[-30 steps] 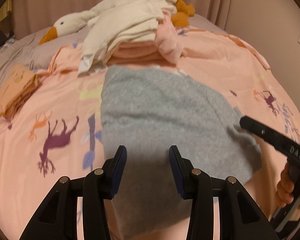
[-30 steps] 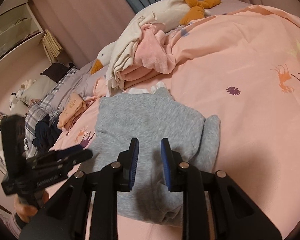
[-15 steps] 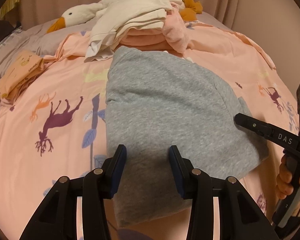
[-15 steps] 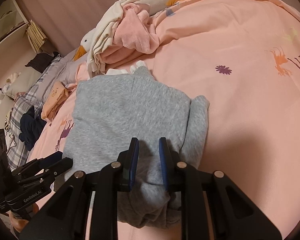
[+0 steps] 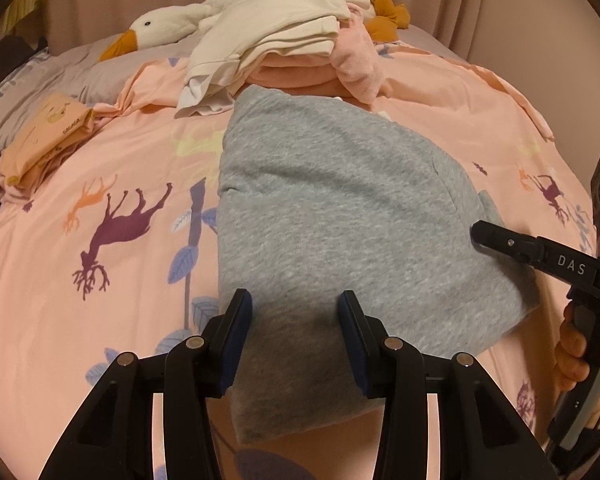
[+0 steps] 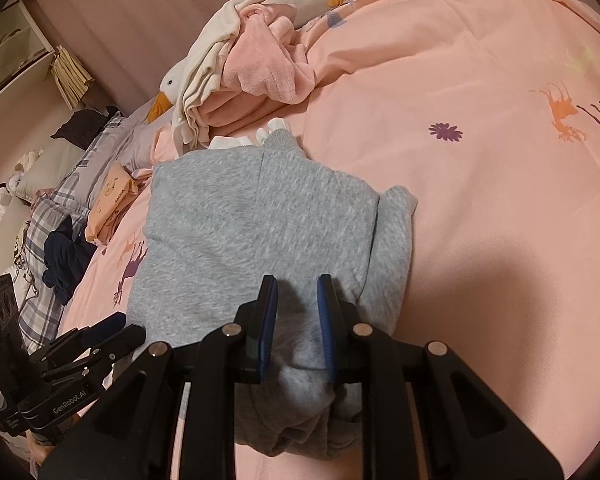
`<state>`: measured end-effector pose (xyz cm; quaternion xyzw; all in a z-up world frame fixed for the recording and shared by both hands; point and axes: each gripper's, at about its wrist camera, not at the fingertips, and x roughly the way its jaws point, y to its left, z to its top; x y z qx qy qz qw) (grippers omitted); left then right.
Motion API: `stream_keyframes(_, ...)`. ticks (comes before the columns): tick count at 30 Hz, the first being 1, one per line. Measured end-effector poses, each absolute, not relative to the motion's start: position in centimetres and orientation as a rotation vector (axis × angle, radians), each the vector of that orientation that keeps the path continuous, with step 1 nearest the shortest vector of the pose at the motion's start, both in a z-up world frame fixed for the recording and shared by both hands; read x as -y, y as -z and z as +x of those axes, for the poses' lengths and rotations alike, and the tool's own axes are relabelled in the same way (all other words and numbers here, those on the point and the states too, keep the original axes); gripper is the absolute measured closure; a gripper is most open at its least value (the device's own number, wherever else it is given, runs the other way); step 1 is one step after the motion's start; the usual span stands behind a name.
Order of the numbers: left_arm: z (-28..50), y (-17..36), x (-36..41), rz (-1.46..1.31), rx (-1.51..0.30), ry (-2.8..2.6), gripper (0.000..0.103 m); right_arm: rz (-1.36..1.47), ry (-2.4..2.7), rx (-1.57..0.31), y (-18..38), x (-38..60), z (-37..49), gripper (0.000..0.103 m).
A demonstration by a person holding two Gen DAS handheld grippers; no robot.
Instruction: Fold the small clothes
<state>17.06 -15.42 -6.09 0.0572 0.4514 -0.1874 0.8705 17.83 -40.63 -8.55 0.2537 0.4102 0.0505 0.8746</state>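
A grey sweatshirt (image 5: 340, 220) lies folded on the pink bedspread (image 5: 100, 320); it also shows in the right wrist view (image 6: 252, 232). My left gripper (image 5: 294, 328) is open, its jaws wide apart over the garment's near edge, with nothing between them. My right gripper (image 6: 296, 312) has its jaws a small gap apart over the bunched near corner of the sweatshirt; grey cloth sits between the fingers. The right gripper also shows at the right edge of the left wrist view (image 5: 500, 240), and the left gripper shows at the lower left of the right wrist view (image 6: 112, 336).
A pile of cream and pink clothes (image 5: 292, 52) lies on a goose plush (image 5: 156, 28) behind the sweatshirt. A folded orange garment (image 5: 44, 136) lies at the left. Dark clothes (image 6: 64, 256) and pillows are at the bed's far left.
Both grippers have come down and closer to the sweatshirt, which now lies flatter on the bed. The right gripper's jaws have opened slightly.
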Motion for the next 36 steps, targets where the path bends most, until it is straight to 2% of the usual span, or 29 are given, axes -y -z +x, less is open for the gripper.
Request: stream_keyframes(36, 16.23, 6.3, 14.87, 0.118, -0.98, 0.377, 0.055, 0.576, -0.09, -0.857, 8.47, 41.48, 17.43, 0.083)
